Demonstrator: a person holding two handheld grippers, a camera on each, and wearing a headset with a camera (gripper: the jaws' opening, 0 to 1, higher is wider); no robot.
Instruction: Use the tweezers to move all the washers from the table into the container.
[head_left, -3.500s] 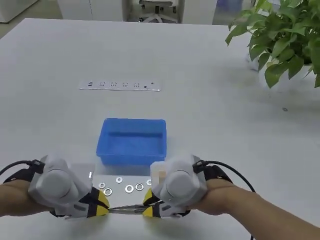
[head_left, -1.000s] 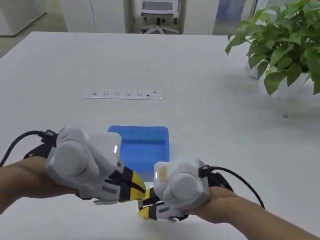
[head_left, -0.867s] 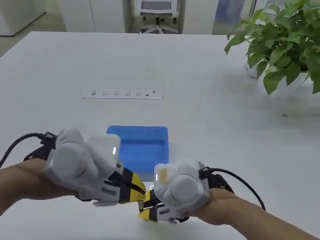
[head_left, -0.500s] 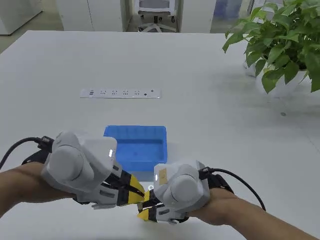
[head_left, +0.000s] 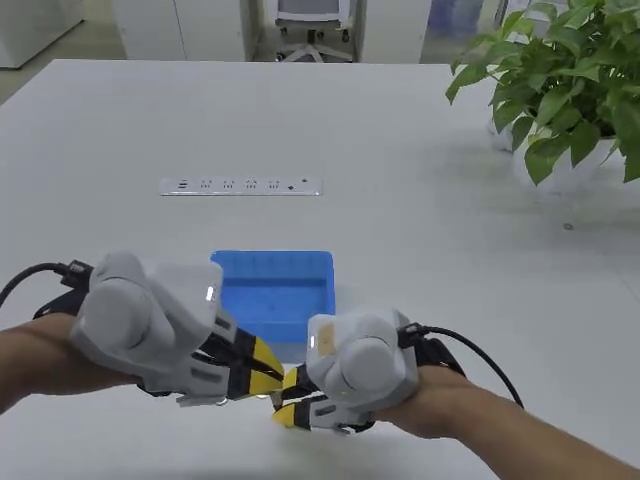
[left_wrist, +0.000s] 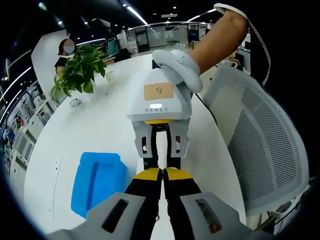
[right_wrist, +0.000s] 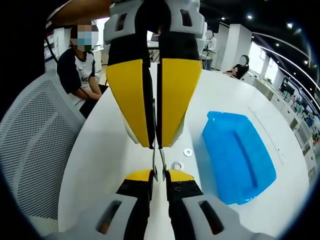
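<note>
The thin metal tweezers (right_wrist: 157, 162) run between the two grippers, which face each other tip to tip. My left gripper (head_left: 264, 366) (left_wrist: 163, 174) is shut on one end of the tweezers, and its yellow fingers (right_wrist: 131, 95) come down from the top of the right gripper view. My right gripper (head_left: 288, 412) (right_wrist: 159, 176) is shut around the tweezers' two prongs. Two steel washers (right_wrist: 188, 152) (right_wrist: 177, 165) lie on the white table just beyond the tips. The blue container (head_left: 275, 288) (right_wrist: 239, 155) (left_wrist: 96, 181) stands right behind them. In the head view the grippers hide the washers.
A white power strip (head_left: 240, 186) lies farther back on the table (head_left: 420, 200). A potted green plant (head_left: 560, 80) stands at the far right. A mesh office chair (right_wrist: 35, 150) sits at the table's near edge, with people seated behind it.
Since 3.5 s ago the left gripper has lifted off the table and turned to face the right gripper, with the tweezers raised between them. Over the last second both have barely shifted.
</note>
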